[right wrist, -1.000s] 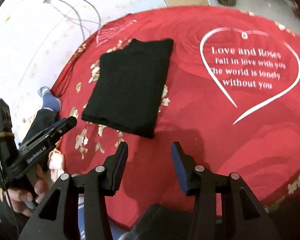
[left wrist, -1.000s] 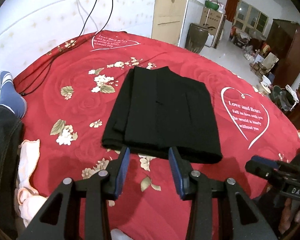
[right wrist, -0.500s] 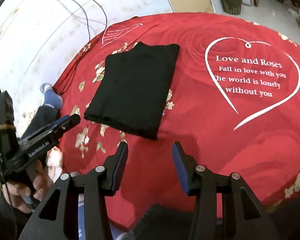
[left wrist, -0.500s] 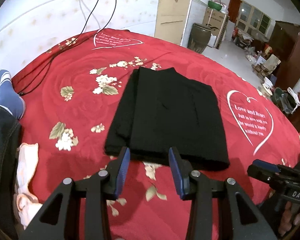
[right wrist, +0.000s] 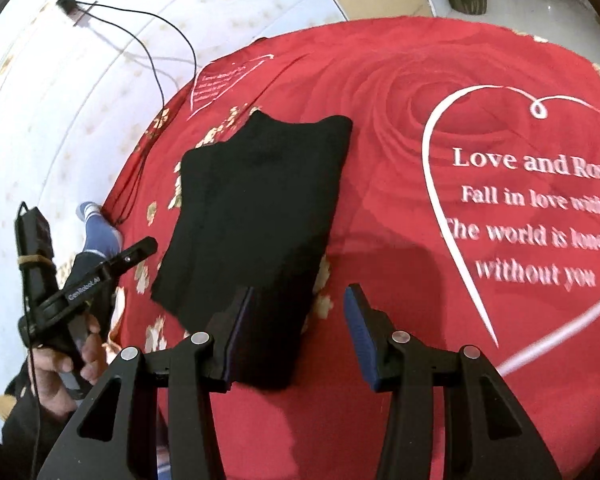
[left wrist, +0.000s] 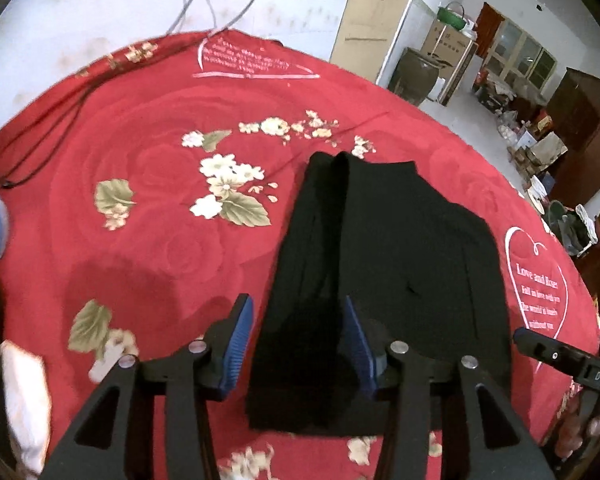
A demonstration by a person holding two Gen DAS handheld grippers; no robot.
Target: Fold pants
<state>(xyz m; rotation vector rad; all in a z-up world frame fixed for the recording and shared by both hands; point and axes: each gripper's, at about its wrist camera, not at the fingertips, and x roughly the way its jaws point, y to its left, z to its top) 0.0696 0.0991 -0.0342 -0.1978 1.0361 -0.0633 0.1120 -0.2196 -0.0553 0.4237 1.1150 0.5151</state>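
Folded black pants (left wrist: 400, 260) lie flat on the red blanket (left wrist: 160, 208). My left gripper (left wrist: 298, 344) hangs low over their near left part. Its jaws are opening, the black cloth shows between the blue pads (left wrist: 240, 340), and the pads do not press on it. In the right wrist view the pants (right wrist: 260, 208) reach down to my right gripper (right wrist: 298, 332), which stands open. Its left finger (right wrist: 236, 332) is over the near right corner of the pants, and its right finger is over bare blanket.
The blanket bears white flowers (left wrist: 228, 188) and a white heart with lettering (right wrist: 532, 208). Black cables (right wrist: 152, 60) run down the white wall at the back left. A blue-socked foot (right wrist: 96, 228) and a hand (right wrist: 60, 360) are at the left. Furniture and a large jar (left wrist: 416, 76) stand beyond.
Both grippers have moved forward and down toward the pants' near edge. The left jaws have widened and now straddle the cloth. The pants have not moved.
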